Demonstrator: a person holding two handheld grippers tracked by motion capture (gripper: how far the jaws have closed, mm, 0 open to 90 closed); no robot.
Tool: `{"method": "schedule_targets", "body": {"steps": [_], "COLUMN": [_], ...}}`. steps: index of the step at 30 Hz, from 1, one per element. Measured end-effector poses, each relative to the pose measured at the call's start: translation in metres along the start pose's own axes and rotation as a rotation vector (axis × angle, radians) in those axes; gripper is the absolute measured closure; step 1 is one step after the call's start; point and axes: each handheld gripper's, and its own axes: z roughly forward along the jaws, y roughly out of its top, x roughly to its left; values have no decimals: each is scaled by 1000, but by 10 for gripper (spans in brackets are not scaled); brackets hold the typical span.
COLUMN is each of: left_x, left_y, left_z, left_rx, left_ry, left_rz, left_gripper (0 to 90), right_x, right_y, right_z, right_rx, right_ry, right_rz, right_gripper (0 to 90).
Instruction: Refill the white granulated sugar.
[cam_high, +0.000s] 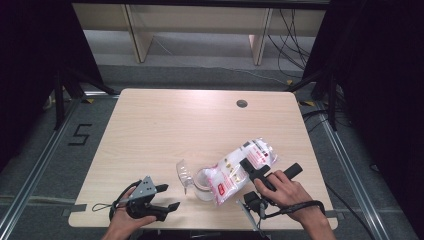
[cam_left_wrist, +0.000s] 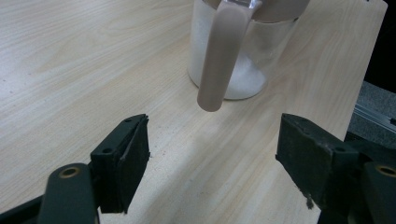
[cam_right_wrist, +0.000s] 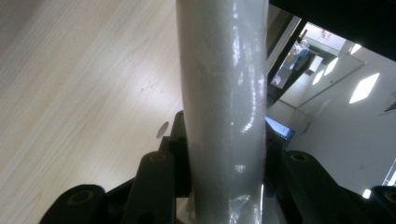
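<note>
A pale wood counter (cam_high: 165, 130) stood on a grey floor between dark curtains, with a black "5" (cam_high: 80, 134) taped on the floor to its left and cables trailing at the far right.

The right gripper (cam_high: 248, 167) was clamped on a clear bag (cam_high: 240, 169) of white grains, its jaws pressed into both sides of the bag in the right gripper view (cam_right_wrist: 224, 116). The bag lay tilted, its low end over the mouth of a jar (cam_high: 204, 184) near the counter's near edge. The bag bore red and pink print and a dark label patch at its far end; none of the writing could be read.

The left gripper (cam_high: 169, 197) had its jaws wide apart, with nothing between them, resting close to the near edge and pointing toward the jar (cam_left_wrist: 233, 56). The jar held white grains at its bottom, and a long handle (cam_left_wrist: 222, 56) hung down its side. A clear lid (cam_high: 184, 172) stuck out just left of the jar.

Bare counter lay between the left gripper and the jar. The far half of the counter was open apart from a small dark round hole (cam_high: 242, 103) near the back edge.
</note>
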Motion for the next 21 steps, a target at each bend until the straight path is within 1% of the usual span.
{"method": "schedule_targets", "body": {"steps": [1,3,4,5,6,7,8,9,10,11,14,18,20,21], "left_x": [0,0,0,-1,0,0,0,0,0,-1,0,0,0,0], "left_y": [0,0,0,0,0,0,1,0,0,0,0,0,0,0], "left_z": [-1,0,0,-1,0,-1,-1,0,-1,-1,0,-1,-1,-1], "left_rx": [5,0,10,14,8,11,10,0,13,12,10,11,12,12], "left_ry": [3,1,-3,7,0,5,4,1,0,6,-3,1,4,4], "left_rz": [1,-5,-4,-3,-3,2,9,-6,-3,-4,-3,-4,5,1], "left_gripper": [249,249,249,249,249,249,249,249,249,249,249,249,249,249], "right_x": [0,-1,-1,-2,-2,-3,-3,-3,-4,-4,-4,-4,-4,-4], "right_y": [0,0,0,1,1,1,0,0,1,1,1,1,1,0], "right_z": [0,-1,-1,0,0,-1,-1,0,-1,-1,-1,-1,-1,-1], "right_rx": [1,6,5,1,2,3,3,2,2,2,5,3,2,2], "right_ry": [-1,8,2,-3,-2,4,-2,-1,-3,-3,1,2,1,2], "right_rz": [-1,-2,-5,-5,-8,-8,-10,-9,-3,-4,-6,3,10,11], "right_gripper": [681,682,683,684,684,685,685,686,687,687,688,690,690,690]}}
